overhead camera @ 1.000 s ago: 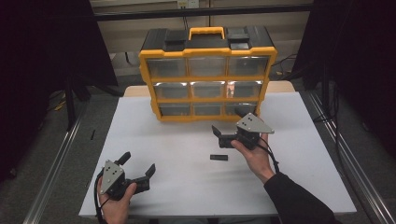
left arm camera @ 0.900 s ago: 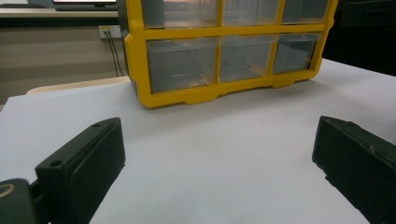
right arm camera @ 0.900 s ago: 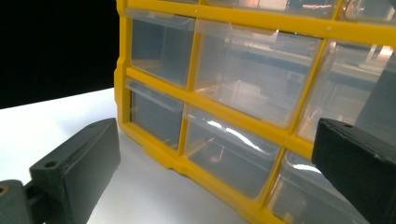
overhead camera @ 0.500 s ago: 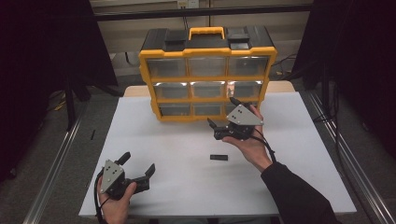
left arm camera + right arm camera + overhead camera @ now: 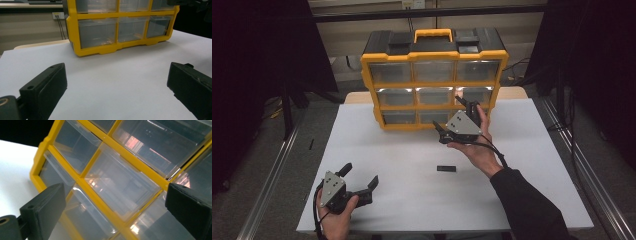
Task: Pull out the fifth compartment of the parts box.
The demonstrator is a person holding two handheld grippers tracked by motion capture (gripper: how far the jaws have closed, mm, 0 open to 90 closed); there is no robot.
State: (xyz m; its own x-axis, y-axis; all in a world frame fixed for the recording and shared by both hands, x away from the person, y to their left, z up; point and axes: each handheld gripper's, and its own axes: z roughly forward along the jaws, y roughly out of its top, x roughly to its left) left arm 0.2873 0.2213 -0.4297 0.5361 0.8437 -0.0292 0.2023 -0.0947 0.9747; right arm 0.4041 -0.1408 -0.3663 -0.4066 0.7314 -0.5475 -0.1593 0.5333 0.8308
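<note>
1. High view: the organizer [image 5: 434,80], a yellow frame with three rows of three clear drawers, stands at the far middle of the white counter [image 5: 532,165].
2. The right tongs [image 5: 457,116] are held up just in front of the organizer's lower right drawers, tilted, jaws spread wide and holding nothing; whether a jaw tip touches the frame cannot be told.
3. A small black strip [image 5: 446,168] lies flat on the counter, in front of the organizer and well apart from it.
4. The left tongs [image 5: 361,181] rest low at the counter's near left, far from the organizer, jaws wide and empty.
5. Left gripper view: the left tongs [image 5: 117,87] gape wide over bare counter [image 5: 120,75], gripping nothing. The organizer [image 5: 72,32] stands ahead, its bottom drawers facing the jaws.
6. Right gripper view: the right tongs [image 5: 115,212] are wide apart, empty, close in front of the organizer [image 5: 107,151]. A clear drawer [image 5: 120,185] sits between the two jaws, seen at a slant; contact cannot be told.
</note>
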